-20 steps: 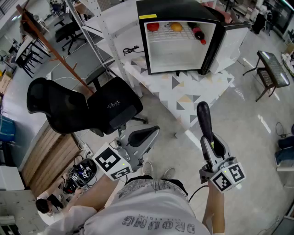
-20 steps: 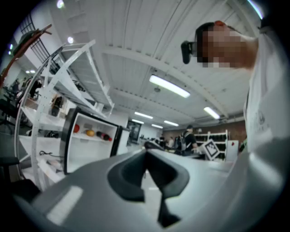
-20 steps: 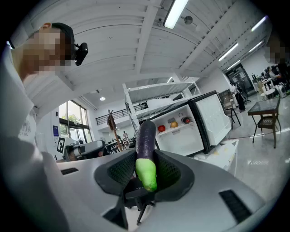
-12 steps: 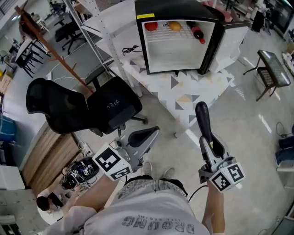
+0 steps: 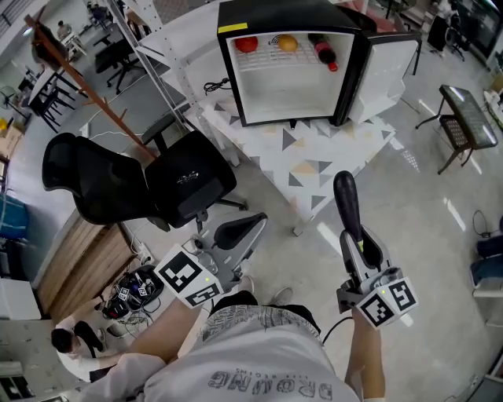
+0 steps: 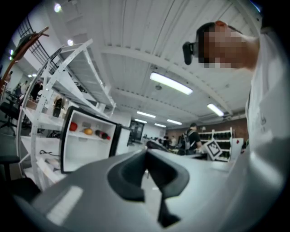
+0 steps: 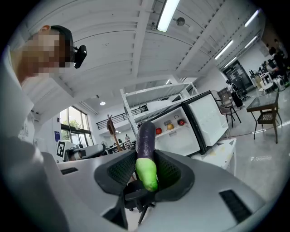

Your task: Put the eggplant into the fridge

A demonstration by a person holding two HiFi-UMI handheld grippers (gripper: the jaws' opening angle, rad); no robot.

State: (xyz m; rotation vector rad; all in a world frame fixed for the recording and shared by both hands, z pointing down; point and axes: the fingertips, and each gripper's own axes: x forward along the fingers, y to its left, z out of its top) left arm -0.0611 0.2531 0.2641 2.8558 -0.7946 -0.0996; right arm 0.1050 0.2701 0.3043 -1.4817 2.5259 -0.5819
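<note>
Head view: grey floor [image 5: 440, 235], big open office room. Low table [image 5: 314, 153] with triangle-patterned top, carrying a black fridge [image 5: 275, 16] with door [image 5: 389, 67] swung open to the right. On the fridge's upper shelf: red fruit [image 5: 246, 44], orange fruit [image 5: 288, 44], dark bottle [image 5: 324, 52] lying down; lower compartment bare white. Black office chair [image 5: 134, 184] left of the table, white shelving rack [image 5: 169, 71] behind it, small glass-top side table [image 5: 468, 118] far right. Left gripper [image 5: 240, 232] held low near the chair, level, aimed up-frame. Right gripper [image 5: 360, 247] level too, aimed at the table, clamped on the eggplant [image 5: 346, 200]; dark body sticking out past the jaws, well apart from the fridge.

Left gripper view: jaw tips together, nothing between them. Beyond, fridge at left with the three items on the shelf, long ceiling lights [image 6: 171, 84], a standing person [image 6: 192, 136] in the far background.

Right gripper view: jaws pressed on the eggplant from both sides, green stem end toward the camera, purple body pointing out toward the open fridge. White ceiling with light strip [image 7: 166, 16] overhead, windows [image 7: 74, 124] at left, side table at right.
</note>
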